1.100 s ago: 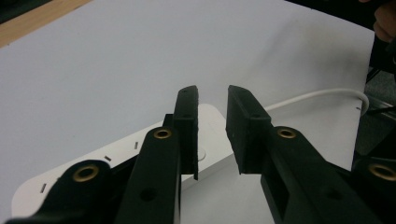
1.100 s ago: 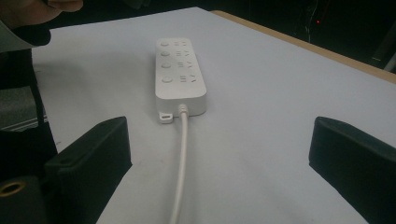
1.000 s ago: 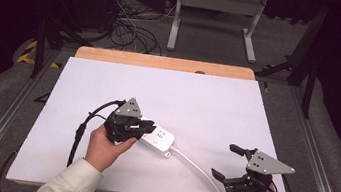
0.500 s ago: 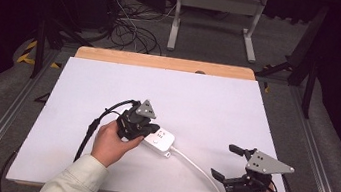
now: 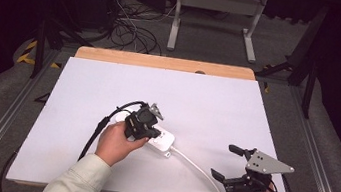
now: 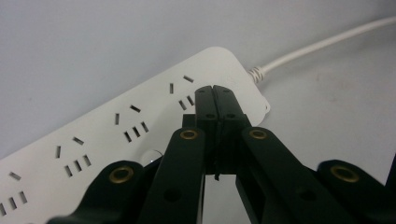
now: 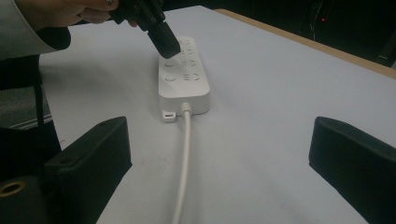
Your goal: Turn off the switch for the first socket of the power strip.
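Lying flat mid-frame, power strip [image 5: 161, 139] runs upper-left to lower-right, cord [image 5: 198, 168] trailing lower-right; left gripper [image 6: 215, 100] fingers closed, empty, above it; right gripper [image 5: 230, 162] fingers wide apart, empty.

One white power strip [image 5: 162, 140] with one white cord [image 5: 198, 173] lies on one white table [image 5: 208, 101], two round buttons [image 7: 169, 70] show on it, and two grippers, left [image 5: 143, 122] and right [image 5: 234, 165], are present.

Black grippers [image 5: 153, 129] with brass screws, grey three-cornered plates, pale sleeves [image 5: 76, 181]
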Motion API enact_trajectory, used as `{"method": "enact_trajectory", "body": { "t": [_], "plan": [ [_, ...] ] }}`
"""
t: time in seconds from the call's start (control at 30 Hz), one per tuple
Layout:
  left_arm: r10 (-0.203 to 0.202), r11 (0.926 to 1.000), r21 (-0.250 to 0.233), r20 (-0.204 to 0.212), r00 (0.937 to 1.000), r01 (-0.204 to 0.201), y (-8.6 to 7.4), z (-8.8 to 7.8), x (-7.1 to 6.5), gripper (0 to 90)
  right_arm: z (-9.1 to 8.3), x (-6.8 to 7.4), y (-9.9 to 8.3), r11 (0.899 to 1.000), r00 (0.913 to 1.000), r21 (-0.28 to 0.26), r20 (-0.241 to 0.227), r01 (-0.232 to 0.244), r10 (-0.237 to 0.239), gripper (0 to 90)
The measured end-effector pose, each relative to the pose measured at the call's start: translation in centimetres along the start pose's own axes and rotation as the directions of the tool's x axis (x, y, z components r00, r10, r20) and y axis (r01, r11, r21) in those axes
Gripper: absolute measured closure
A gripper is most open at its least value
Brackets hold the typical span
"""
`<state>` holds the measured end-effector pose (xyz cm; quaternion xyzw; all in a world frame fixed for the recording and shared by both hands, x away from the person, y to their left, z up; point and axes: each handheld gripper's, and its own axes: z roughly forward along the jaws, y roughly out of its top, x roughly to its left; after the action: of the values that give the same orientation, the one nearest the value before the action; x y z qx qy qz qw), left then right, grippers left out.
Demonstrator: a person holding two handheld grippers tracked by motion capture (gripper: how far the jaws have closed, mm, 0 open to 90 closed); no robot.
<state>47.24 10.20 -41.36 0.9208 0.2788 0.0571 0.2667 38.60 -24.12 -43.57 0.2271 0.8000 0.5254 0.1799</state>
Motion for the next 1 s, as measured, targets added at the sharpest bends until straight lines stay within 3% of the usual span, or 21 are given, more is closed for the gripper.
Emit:
{"method": "enact_trajectory", "body": {
  "t": [0.37,0.57,1.0],
  "plan": [
    [-0.011,0.9973,0.072,0.008,0.9999,0.011,0.3,1.1,0.0,90.0,0.0,0.0,0.0,1.000,1.0000,0.004,-0.002,0.001,-0.001,5.9],
    [0.004,0.9937,0.112,0.002,1.0000,-0.004,0.6,1.7,-0.3,90.0,0.1,0.0,0.0,1.000,1.0000,0.004,-0.007,-0.001,0.001,5.9],
    [0.016,0.9919,0.126,-0.016,0.9998,-0.013,0.7,2.3,-0.3,90.0,0.0,0.0,0.0,1.000,0.9999,0.006,-0.012,-0.001,0.001,5.9]
  ]
}}
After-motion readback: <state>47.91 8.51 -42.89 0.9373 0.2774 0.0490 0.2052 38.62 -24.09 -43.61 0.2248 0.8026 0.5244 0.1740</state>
